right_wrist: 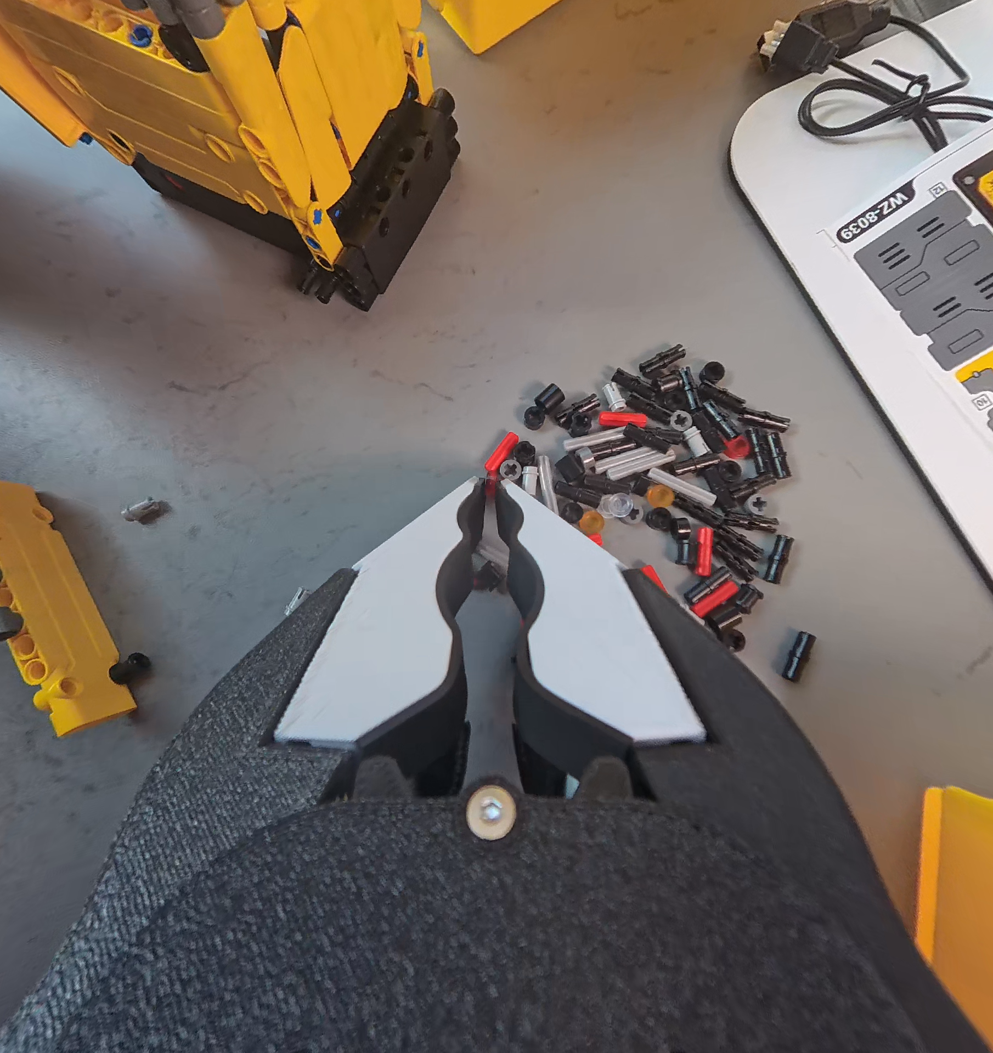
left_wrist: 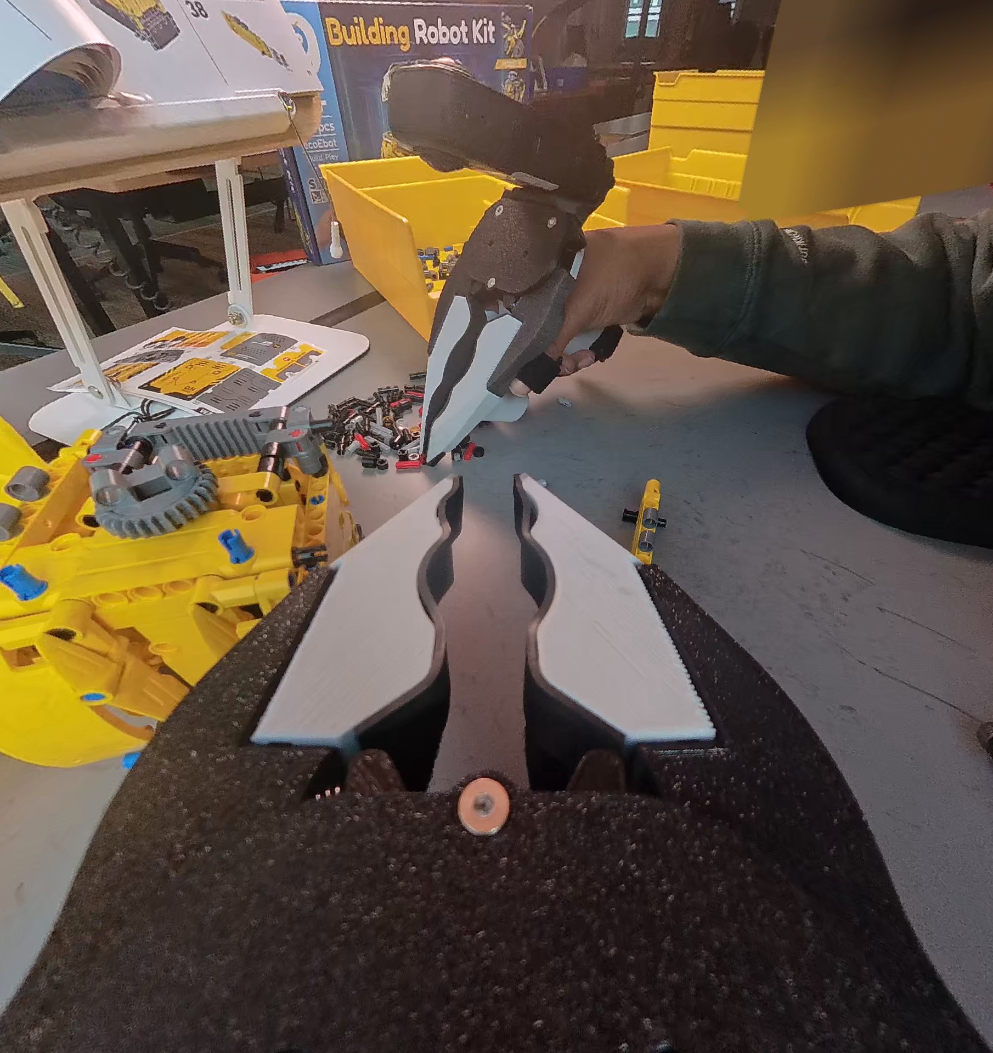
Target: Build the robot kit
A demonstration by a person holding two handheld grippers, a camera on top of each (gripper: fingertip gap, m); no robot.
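Note:
My right gripper point(right_wrist: 489, 485) points down at the near edge of a pile of small black, grey and red pins point(right_wrist: 682, 473). Its tips are pinched together on the end of a red pin point(right_wrist: 501, 451). It also shows in the left wrist view point(left_wrist: 427, 457), held by a hand, with its tips on the table at the pile point(left_wrist: 374, 421). My left gripper point(left_wrist: 487, 483) is open and empty. It hovers low over the grey table, just short of the pile. A yellow brick model with a grey gear point(left_wrist: 141, 513) stands to its left and also shows in the right wrist view point(right_wrist: 255, 142).
A short yellow beam point(left_wrist: 646, 518) lies right of the left gripper. A yellow panel point(right_wrist: 32, 604) and a lone black pin point(right_wrist: 797, 655) lie near the right gripper. A white stand base point(left_wrist: 334, 347) carries a sticker sheet point(right_wrist: 939, 285). Yellow bins point(left_wrist: 391, 228), a kit box point(left_wrist: 426, 85) and a black pad point(left_wrist: 927, 467) are around. The gap from one gripper's tips to the other's is roughly 15 cm.

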